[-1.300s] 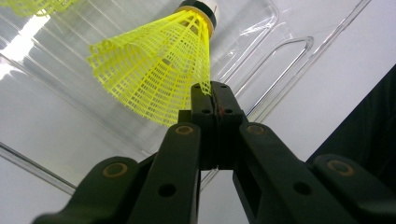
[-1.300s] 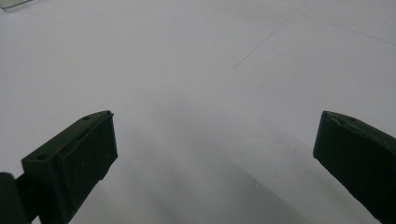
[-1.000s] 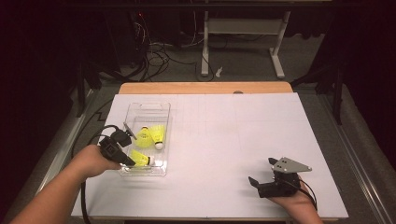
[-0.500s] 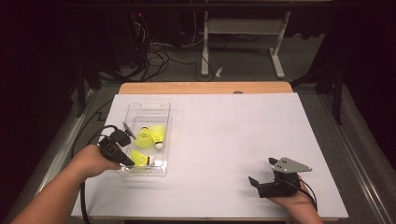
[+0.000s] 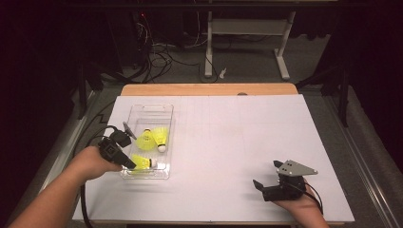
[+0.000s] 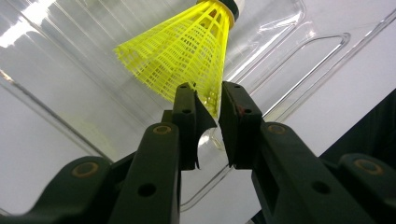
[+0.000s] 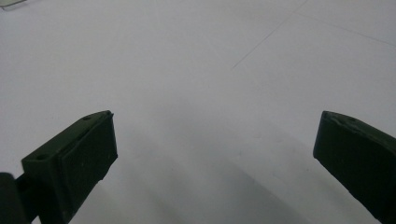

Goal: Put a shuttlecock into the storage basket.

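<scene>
Release of a shuttlecock into the clear tray. The clear plastic tray [image 5: 151, 110] lies on the white table [image 5: 228, 142]. Inside it the near shuttlecock [image 5: 141, 162] lies on its side on the tray floor, cork toward the tray's right wall; two more shuttlecocks [image 5: 153, 138] lie just beyond it, toward the middle of the tray.

The left gripper [image 5: 129, 163] reaches over the tray's near left corner. In the left gripper view the near shuttlecock [image 6: 187, 51] lies just ahead of the jaws, which stand a little apart, the lower edge of the yellow skirt between their tips; they have just been opening, and the pads no longer appear to press the mesh. The right gripper [image 5: 266, 186] rests on the table well to the right of the tray, its jaws spread wide with bare table between them.

To finish the step well, the jaws should probably open further before the hand lifts, so that no pad snags the mesh; the lift should go straight up, clear of the tray's rim.

Compared with a second ago, both hands lie in the same places relative to the tray, and the shuttlecocks have not shifted.
</scene>
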